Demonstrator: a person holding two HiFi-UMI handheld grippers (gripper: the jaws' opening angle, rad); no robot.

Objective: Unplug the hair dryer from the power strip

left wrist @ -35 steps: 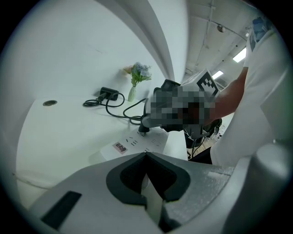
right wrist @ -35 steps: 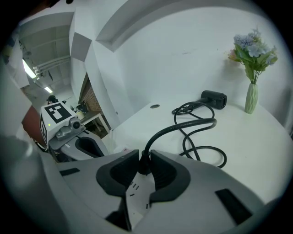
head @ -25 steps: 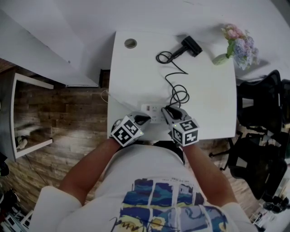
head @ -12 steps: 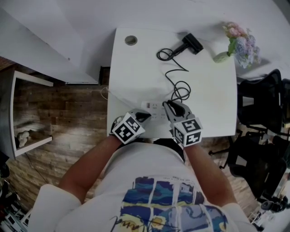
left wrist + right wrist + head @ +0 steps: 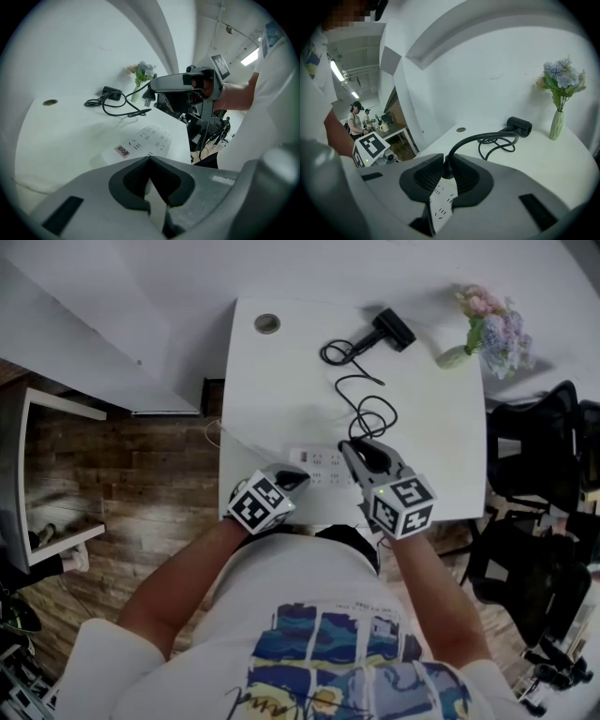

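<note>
A white power strip (image 5: pixel 317 468) lies near the table's front edge. My left gripper (image 5: pixel 298 478) is shut, its tips resting on the strip's near end (image 5: pixel 145 140). My right gripper (image 5: pixel 351 448) is shut on the black plug (image 5: pixel 446 169) and holds it above the strip, clear of the sockets. In the left gripper view the plug (image 5: pixel 146 99) hangs in the air from the right gripper (image 5: pixel 151 92). The black cord (image 5: pixel 370 413) loops back across the table to the black hair dryer (image 5: pixel 394 329), which lies at the far side.
A vase of flowers (image 5: pixel 487 332) stands at the table's far right corner. A round cable hole (image 5: pixel 267 323) is at the far left corner. Black office chairs (image 5: pixel 534 465) stand to the right of the table (image 5: pixel 281 399). A wall runs behind it.
My right gripper has risen with the plug, pulling it up off the power strip, and the cord's near loop lifted with it. My left gripper stayed on the strip.
</note>
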